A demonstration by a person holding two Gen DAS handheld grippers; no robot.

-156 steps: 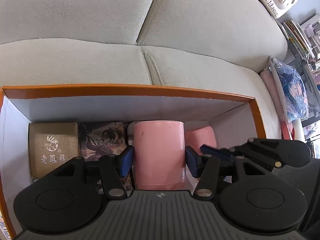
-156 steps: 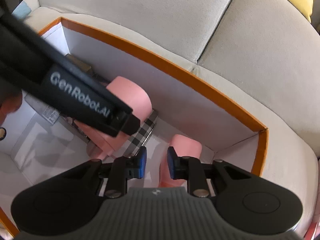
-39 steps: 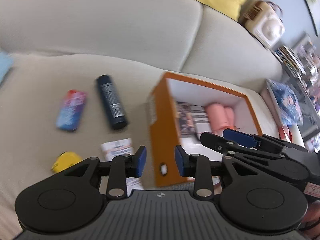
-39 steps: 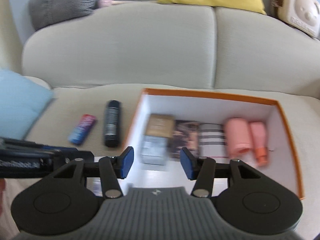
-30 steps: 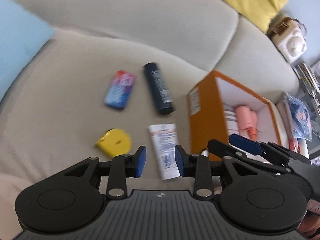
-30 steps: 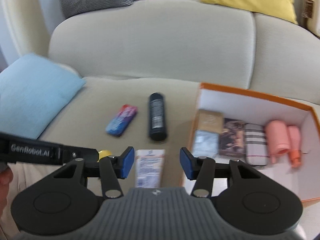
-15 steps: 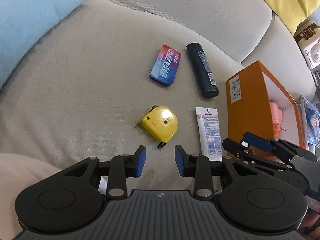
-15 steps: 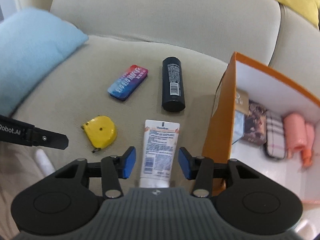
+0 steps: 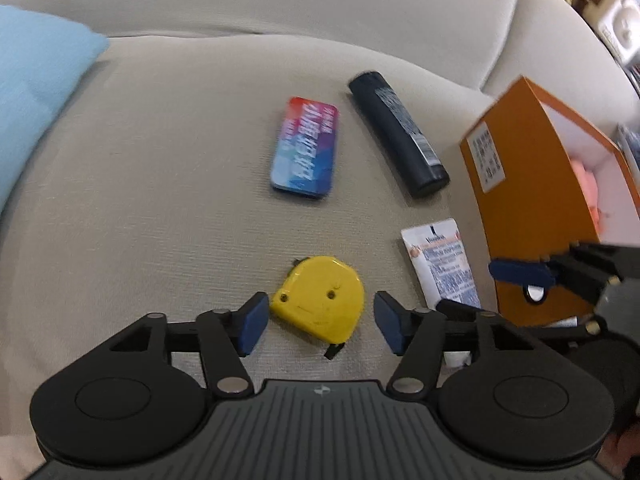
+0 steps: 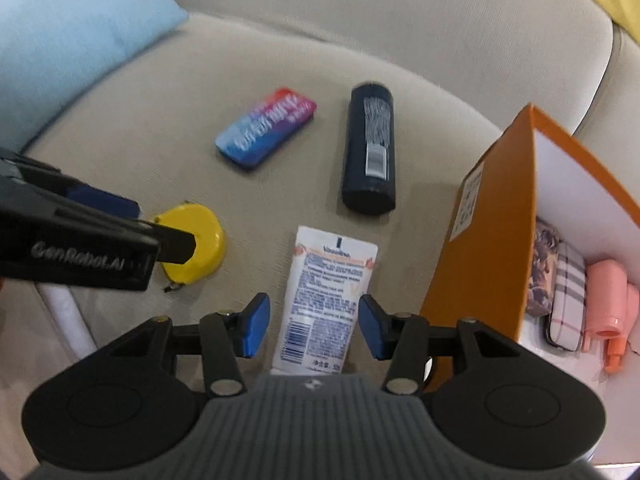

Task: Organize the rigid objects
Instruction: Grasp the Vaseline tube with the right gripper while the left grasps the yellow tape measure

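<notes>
Progress looks partial to me: the orange box (image 10: pixel 504 236) at my 3 o'clock already holds a row of things, among them a plaid case (image 10: pixel 568 300) and a pink bottle (image 10: pixel 604 300), while four items lie loose on the sofa seat (image 9: pixel 160 160). Those left are a yellow tape measure (image 9: pixel 320 300), a white lotion tube (image 10: pixel 328 296), a dark cylindrical bottle (image 10: pixel 370 152) and a flat red-and-blue tin (image 10: pixel 266 130). My left hand-held gripper (image 9: pixel 318 322) has just been opening and now stands wide, its blue pads either side of the tape measure without pressing on it. The right hand-held gripper (image 10: pixel 310 328) sits moderately wide astride the lower part of the tube, also not squeezing. The tape measure lies flat at 6 o'clock in the left view, glossy, rounded on one side, with a small dark tab poking out toward me. The tube lies flat too, printed face up, just beside the box wall. The tin sits at 12 o'clock beyond the tape measure, the bottle at about 1.
</notes>
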